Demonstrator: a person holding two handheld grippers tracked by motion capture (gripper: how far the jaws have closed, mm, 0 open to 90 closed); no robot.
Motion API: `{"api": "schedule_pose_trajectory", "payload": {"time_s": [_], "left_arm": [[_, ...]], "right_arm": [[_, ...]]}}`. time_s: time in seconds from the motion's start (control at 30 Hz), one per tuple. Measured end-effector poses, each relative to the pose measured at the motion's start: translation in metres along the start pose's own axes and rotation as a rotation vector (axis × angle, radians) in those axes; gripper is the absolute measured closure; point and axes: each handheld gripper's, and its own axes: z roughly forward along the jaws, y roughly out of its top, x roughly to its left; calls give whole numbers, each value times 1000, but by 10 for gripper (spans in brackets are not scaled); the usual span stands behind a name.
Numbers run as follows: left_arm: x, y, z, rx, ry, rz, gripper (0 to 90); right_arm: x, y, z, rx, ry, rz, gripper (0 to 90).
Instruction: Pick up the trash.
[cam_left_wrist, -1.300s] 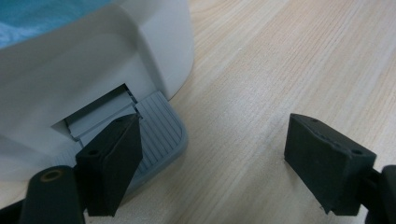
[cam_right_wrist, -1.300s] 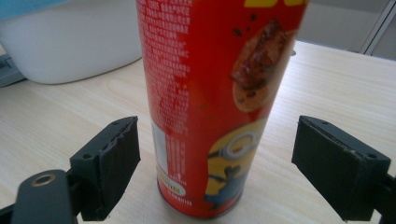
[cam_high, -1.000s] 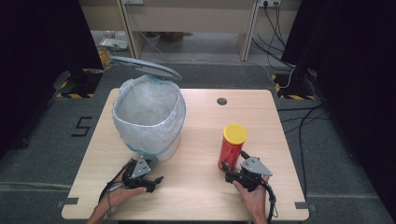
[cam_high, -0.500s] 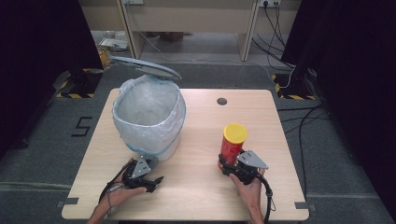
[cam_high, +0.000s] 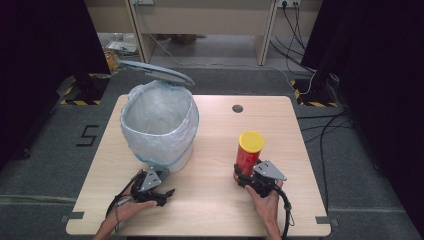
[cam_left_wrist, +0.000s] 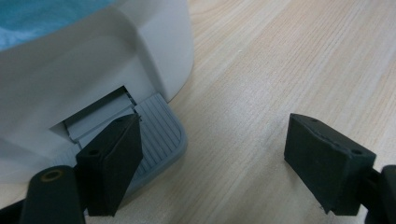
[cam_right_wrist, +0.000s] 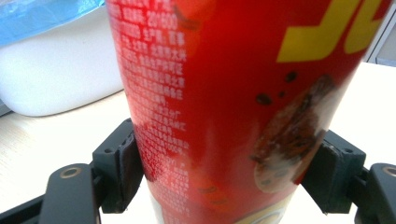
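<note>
**Red can is now gripped, bin lid is up**

Red cardboard-looking snack can (cam_high: 248, 152) with the yellow cap stands upright on the right half of the desk (cam_high: 215, 210), and the big news is the right gripper (cam_high: 246, 177): a second ago its jaws stood wide around the base of the can, and they've just been closing in on it. Now they're clamped on the can's lower part, one pad on each side. The can itself hasn't budged from its spot. So we'd say the grab is done and the lift toward the bin (cam_high: 159, 125) is what comes next.

The left gripper (cam_high: 162, 192) sits at the foot of the bin, jaws apart, nothing between them.

What the views add to each other: the high view gives us the lid (cam_high: 156, 73) tilted open at the back and the plastic liner spread over the rim. The left gripper view gives us the grey ribbed pedal (cam_left_wrist: 156, 135), with one jaw resting right over it, which we guess is what props the lid. The right gripper view gives us the pads (cam_right_wrist: 128, 163) pressed flat against the can's printed side.
</note>
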Motion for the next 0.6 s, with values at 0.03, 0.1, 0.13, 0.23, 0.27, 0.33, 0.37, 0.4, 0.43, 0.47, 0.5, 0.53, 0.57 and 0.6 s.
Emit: {"api": "schedule_pose_trajectory", "payload": {"time_s": [0.03, 0.1, 0.13, 0.23, 0.27, 0.33, 0.37, 0.4, 0.43, 0.47, 0.5, 0.53, 0.57, 0.6], "left_arm": [[0, 0, 0, 1, -1, 0, 184], [0, 0, 0, -1, 1, -1, 184], [0, 0, 0, -2, 1, -2, 184], [0, 0, 0, -2, 0, -1, 185], [0, 0, 0, -2, 0, -1, 185], [0, 0, 0, -2, 1, -1, 185], [0, 0, 0, -2, 0, -1, 185], [0, 0, 0, -1, -1, -1, 185], [0, 0, 0, -2, -1, -1, 185], [0, 0, 0, -2, 0, -1, 185], [0, 0, 0, -2, 0, -1, 185], [0, 0, 0, -2, 0, -1, 185], [0, 0, 0, -3, 0, -1, 185], [0, 0, 0, -4, -1, -1, 185]], "right_arm": [[1, 1, 0, -1, 2, 1, 245], [1, 2, 0, -5, 4, -7, 245], [2, 4, -1, -5, 4, -5, 246], [2, 7, -1, -12, 6, -14, 246], [2, 7, -1, -12, 6, -14, 246], [2, 11, -2, -12, 6, -11, 246], [2, 13, -2, -17, 9, -7, 246], [3, 15, -2, -23, 13, -7, 246], [3, 17, -2, -22, 16, -6, 246], [3, 19, -2, -27, 14, -12, 246], [5, 25, -3, -31, 17, -13, 246], [6, 29, -4, -33, 19, -10, 246], [7, 32, -4, -37, 21, -12, 246], [7, 32, -4, -37, 21, -12, 246]]}}
